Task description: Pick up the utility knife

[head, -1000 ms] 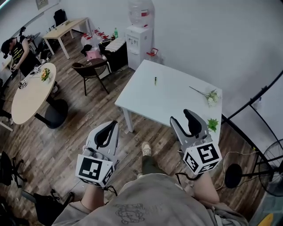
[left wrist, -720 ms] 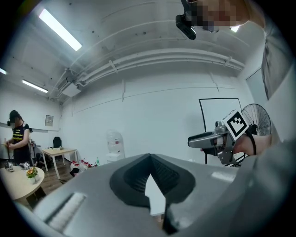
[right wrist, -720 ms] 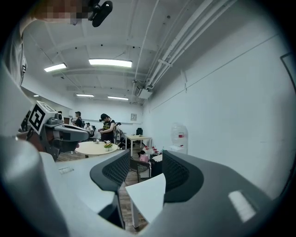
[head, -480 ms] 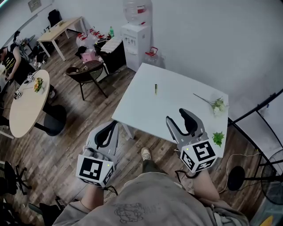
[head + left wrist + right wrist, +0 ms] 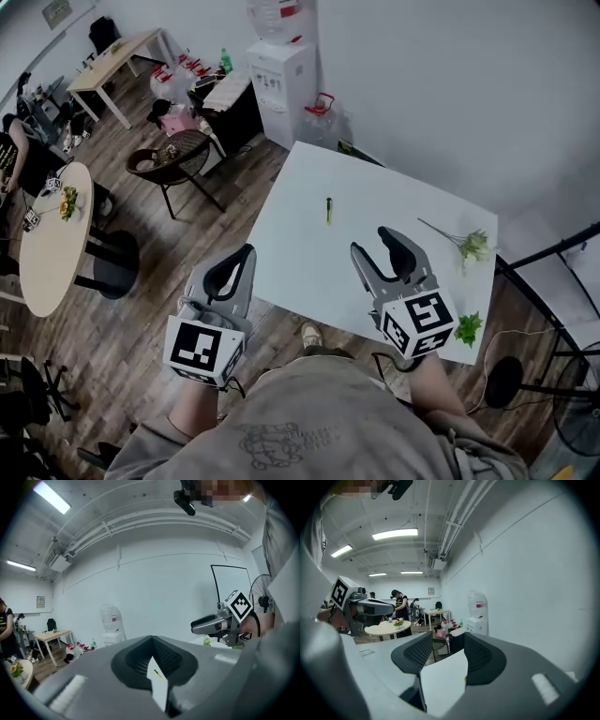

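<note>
The utility knife [image 5: 329,210], a thin green and dark stick, lies alone on the white table [image 5: 309,272], toward its far left part. Both grippers hover over the table's near edge, well short of the knife. My left gripper [image 5: 246,253] is shut, its tips touching; in the left gripper view [image 5: 151,639] the knife [image 5: 157,673] shows through the narrow slit below the tips. My right gripper [image 5: 380,246] is open and empty. A small yellow speck at the inner edge of one pad in the right gripper view [image 5: 447,637] is probably the knife [image 5: 465,679].
A flower stem [image 5: 466,244] and a green sprig [image 5: 467,328] lie on the table's right side. Beyond the table stand a water dispenser [image 5: 275,80] and a chair [image 5: 173,159]. A round table [image 5: 52,234] is at left, a black stand [image 5: 553,253] at right.
The table and knife have drawn nearer in the head view. Both grippers, which hung over the floor, now hang over the table's near edge. Jaws unchanged.
</note>
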A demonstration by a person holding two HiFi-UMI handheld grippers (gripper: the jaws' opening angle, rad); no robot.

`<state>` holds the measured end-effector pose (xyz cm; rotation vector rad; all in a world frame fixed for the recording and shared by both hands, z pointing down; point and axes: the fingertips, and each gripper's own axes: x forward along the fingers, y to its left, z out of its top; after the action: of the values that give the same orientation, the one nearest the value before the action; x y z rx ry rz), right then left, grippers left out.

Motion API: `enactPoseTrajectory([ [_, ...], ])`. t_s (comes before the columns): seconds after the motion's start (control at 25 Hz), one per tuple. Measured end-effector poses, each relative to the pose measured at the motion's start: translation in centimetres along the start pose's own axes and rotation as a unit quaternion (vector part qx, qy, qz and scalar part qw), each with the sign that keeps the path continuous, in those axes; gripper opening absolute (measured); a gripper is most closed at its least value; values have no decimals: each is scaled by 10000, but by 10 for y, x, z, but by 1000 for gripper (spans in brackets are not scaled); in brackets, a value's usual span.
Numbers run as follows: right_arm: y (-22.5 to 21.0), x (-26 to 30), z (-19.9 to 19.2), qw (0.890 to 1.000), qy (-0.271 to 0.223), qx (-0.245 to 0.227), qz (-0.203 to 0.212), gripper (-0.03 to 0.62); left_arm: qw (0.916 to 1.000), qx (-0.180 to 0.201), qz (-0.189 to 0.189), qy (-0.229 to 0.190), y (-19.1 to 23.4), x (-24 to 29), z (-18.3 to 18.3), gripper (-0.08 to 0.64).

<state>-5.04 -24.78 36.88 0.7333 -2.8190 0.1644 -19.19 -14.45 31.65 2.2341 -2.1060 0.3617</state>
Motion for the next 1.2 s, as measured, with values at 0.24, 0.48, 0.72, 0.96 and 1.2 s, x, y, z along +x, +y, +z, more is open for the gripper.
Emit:
enactPoseTrajectory([
  [0.24, -28, 31, 4, 9999, -14, 126, -98, 230, 9999, 84, -37, 120, 17, 41, 0, 0],
  [0.48, -41, 46, -4, 9996, 127, 193, -164, 227, 9997, 130, -200, 107, 22, 66, 5, 0],
  [0.72, -41, 48, -2, 9989, 111, 175, -419, 224, 9985, 191, -504, 5, 28, 79, 4, 0],
  [0.96, -36, 52, 2, 9961, 159, 215, -838, 224, 9952, 243, -936, -117, 39, 87, 10, 0],
  [1.2, -24, 61, 8, 9908, 183, 272, -1311, 222, 9897, 248, -1395, -199, 64, 94, 7, 0],
])
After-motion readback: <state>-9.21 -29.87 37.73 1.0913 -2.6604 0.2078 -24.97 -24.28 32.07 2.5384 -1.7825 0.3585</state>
